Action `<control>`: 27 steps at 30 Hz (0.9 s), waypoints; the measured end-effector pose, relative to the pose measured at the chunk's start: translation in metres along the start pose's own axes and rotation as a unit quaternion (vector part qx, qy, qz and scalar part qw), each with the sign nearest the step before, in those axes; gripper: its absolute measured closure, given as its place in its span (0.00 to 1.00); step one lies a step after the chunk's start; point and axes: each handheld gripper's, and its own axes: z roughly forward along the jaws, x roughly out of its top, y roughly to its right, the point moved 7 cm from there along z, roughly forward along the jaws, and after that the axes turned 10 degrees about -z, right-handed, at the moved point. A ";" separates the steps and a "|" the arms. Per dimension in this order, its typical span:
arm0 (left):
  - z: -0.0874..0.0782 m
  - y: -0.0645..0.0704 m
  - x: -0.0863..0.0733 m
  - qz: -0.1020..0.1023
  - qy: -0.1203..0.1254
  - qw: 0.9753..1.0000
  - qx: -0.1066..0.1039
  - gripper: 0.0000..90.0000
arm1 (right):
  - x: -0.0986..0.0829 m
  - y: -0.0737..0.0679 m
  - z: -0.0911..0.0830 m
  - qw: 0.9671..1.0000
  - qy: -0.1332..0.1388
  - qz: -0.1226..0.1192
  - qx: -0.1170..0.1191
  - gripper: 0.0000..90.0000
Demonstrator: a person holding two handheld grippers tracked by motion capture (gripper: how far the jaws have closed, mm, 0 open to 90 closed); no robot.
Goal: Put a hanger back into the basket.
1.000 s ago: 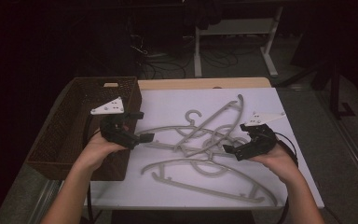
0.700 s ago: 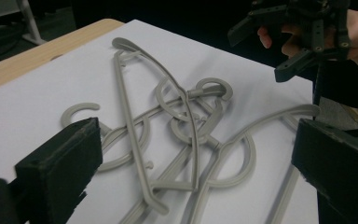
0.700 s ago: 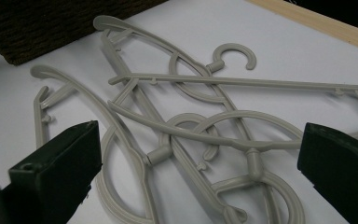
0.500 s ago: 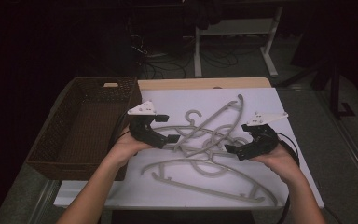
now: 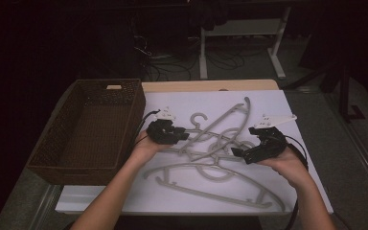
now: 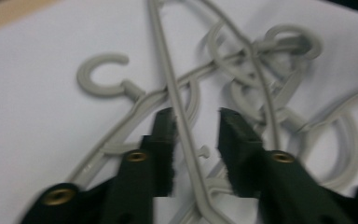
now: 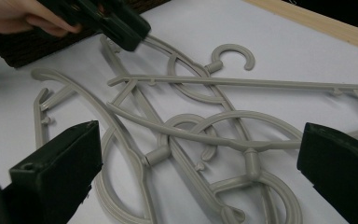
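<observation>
Two grippers at a tangled pile of grey hangers [image 5: 215,143] on the white table [image 5: 287,105].

The hangers lie crossed over each other in the middle of the table, to the right of the brown wicker basket [image 5: 91,124]. The left gripper [image 6: 196,126] is at the left edge of the pile; its jaws stand apart, one on each side of a thin hanger bar [image 6: 177,107], and they are not closed on it. The right gripper [image 7: 198,154] is at the right side of the pile with its jaws wide apart, holding nothing, the hangers lying between them on the table.
</observation>
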 end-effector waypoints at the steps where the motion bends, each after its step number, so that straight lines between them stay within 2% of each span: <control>1: 0.007 -0.004 -0.004 -0.003 -0.010 1.000 0.006 0.83 | 0.000 0.000 0.000 1.000 0.000 0.001 0.000 0.00; 3: 0.015 -0.008 -0.009 -0.010 -0.021 1.000 0.009 0.93 | 0.000 0.001 -0.001 1.000 0.001 0.002 0.000 0.00; 5: 0.021 -0.013 -0.013 -0.009 -0.033 0.999 0.024 1.00 | -0.001 0.002 -0.003 1.000 0.002 0.004 -0.002 0.00; 7: 0.022 -0.014 -0.014 -0.008 -0.037 0.999 0.028 1.00 | -0.001 0.002 -0.003 1.000 0.002 0.004 -0.003 0.00; 11: 0.028 -0.018 -0.021 -0.008 -0.061 0.997 0.037 1.00 | -0.001 0.003 -0.003 1.000 0.002 0.004 -0.003 0.00; 16: 0.032 -0.011 -0.025 -0.004 -0.076 0.997 0.024 1.00 | -0.001 0.003 -0.003 1.000 0.002 0.007 -0.003 0.00; 17: 0.032 -0.006 -0.025 0.001 -0.076 0.997 0.020 1.00 | -0.001 0.004 -0.003 1.000 0.002 0.007 -0.004 0.00; 27: 0.035 0.011 -0.025 0.010 -0.083 0.996 -0.006 1.00 | -0.002 0.007 -0.004 1.000 0.003 0.011 -0.006 0.00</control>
